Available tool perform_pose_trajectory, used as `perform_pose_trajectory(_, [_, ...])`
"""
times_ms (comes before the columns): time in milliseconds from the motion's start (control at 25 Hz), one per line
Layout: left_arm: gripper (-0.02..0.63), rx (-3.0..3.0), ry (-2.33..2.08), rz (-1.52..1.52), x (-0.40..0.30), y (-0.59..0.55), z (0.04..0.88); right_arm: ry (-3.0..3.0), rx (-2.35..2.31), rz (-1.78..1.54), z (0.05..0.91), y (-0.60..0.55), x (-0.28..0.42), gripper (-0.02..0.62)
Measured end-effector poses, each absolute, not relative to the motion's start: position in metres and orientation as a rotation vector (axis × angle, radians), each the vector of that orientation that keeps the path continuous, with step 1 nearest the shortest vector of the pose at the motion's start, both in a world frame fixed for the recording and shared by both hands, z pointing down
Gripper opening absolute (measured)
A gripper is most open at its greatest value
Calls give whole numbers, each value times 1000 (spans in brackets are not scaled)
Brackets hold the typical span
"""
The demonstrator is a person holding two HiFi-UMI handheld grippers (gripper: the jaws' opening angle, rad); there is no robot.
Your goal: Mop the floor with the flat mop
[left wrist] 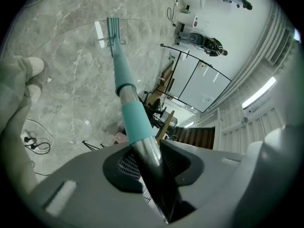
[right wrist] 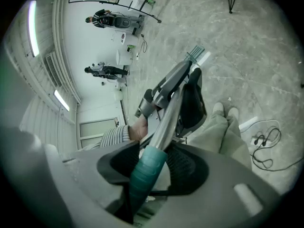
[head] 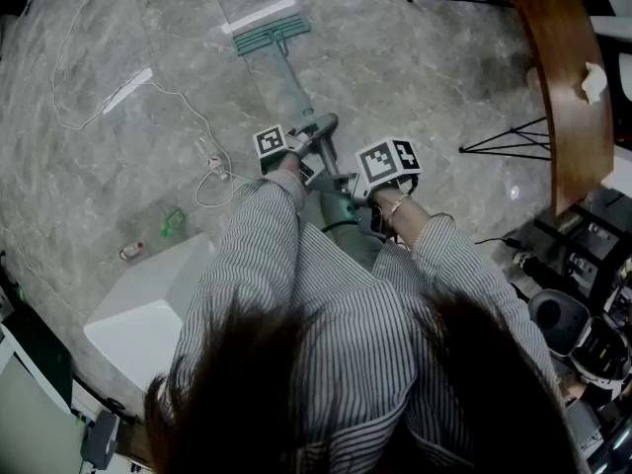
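Observation:
The flat mop lies with its teal head (head: pixel 271 32) on the grey marble floor ahead of me. Its metal handle (head: pixel 301 92) slopes back to both grippers. My left gripper (head: pixel 314 138) is shut on the handle, lower down the pole. In the left gripper view the handle (left wrist: pixel 148 161) runs out between the jaws, past a teal sleeve (left wrist: pixel 135 120), to the mop head (left wrist: pixel 113 28). My right gripper (head: pixel 343 184) is shut on the handle's teal grip (right wrist: pixel 144 173), higher up. The right gripper view also shows the left gripper (right wrist: pixel 176 93) and the mop head (right wrist: pixel 197 53).
A white cable (head: pixel 183 99) and a power strip (head: pixel 128 89) lie on the floor at left. Closer to me are a small bottle (head: pixel 131 252), a green item (head: pixel 174 221) and a white box (head: pixel 148 304). A curved wooden table (head: pixel 558 77) with black legs (head: pixel 504 142) stands at right.

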State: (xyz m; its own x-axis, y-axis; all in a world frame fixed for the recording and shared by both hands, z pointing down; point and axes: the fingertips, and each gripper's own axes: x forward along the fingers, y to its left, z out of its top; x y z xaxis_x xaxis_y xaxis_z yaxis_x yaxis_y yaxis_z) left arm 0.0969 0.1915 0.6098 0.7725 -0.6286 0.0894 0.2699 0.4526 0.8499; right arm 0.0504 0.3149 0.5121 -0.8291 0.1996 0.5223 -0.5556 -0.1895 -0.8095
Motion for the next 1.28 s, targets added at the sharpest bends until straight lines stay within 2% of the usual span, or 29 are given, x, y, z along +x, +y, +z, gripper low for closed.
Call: perform_pose_trajectory(1280, [101,976,-422,-554,104,170,602,-1574,402,2073,502,294,56,173])
